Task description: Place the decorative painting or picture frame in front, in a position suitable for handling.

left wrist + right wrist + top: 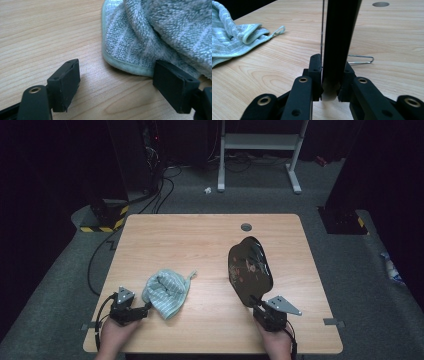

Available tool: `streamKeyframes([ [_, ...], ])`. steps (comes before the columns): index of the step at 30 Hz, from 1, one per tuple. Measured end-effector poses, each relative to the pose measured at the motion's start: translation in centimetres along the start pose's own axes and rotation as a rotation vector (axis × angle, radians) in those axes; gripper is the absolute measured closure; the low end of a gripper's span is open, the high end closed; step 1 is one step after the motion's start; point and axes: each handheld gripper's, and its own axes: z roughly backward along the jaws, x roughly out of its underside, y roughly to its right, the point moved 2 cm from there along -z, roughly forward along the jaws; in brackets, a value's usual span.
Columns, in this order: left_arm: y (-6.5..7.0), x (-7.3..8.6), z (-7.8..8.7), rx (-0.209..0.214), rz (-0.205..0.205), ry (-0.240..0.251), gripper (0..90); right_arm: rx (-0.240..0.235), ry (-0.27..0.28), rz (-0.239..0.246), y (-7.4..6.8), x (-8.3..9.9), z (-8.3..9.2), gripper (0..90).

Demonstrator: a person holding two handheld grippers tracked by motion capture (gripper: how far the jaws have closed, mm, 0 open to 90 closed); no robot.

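The right gripper (261, 306) clamps the near edge of a black lacquered tray (250, 269), held upright right of the striped towel (167, 292) (stiff, glossy, likely slippery). The left gripper (145, 309), jaws wide, holds nothing beside the towel's hem.

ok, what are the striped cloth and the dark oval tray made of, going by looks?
Pale green-and-white striped cloth: looks like terry towelling, with a looped fuzzy pile and a stitched smooth hem. Dark oval tray: glossy black, probably lacquered wood or plastic; it reflects light and carries a painted pattern, with a pale core at the edge clamped in the right gripper.
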Motion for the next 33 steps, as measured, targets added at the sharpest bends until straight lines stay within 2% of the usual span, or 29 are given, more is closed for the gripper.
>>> streamKeyframes([
  [9, 0.0, 0.0, 0.0, 0.000, 0.000, 0.000, 21.9, -0.019, -0.005, -0.002, -0.3, 0.1, -0.3, 71.7],
  [17, -0.2, 0.0, 0.1, -0.004, 0.004, 0.001, 22.3, -0.046, -0.023, 0.000, -0.1, 0.1, -0.8, 58.6],
  [21, -0.5, 0.1, 0.3, -0.010, 0.022, 0.004, 29.5, -0.061, -0.025, -0.001, 0.0, 0.0, -0.8, 55.1],
  [25, -0.6, 0.0, 1.0, 0.002, 0.039, 0.046, 39.9, -0.061, -0.024, -0.003, 0.2, -0.1, -0.8, 54.3],
  [27, -0.6, -0.1, 1.7, 0.006, 0.050, 0.085, 44.8, -0.063, -0.022, -0.006, 0.3, -0.1, -0.8, 53.8],
  [33, 0.3, -1.4, 3.6, 0.044, 0.055, 0.194, 40.9, -0.066, -0.019, -0.006, 0.5, -0.2, -0.7, 53.2],
])
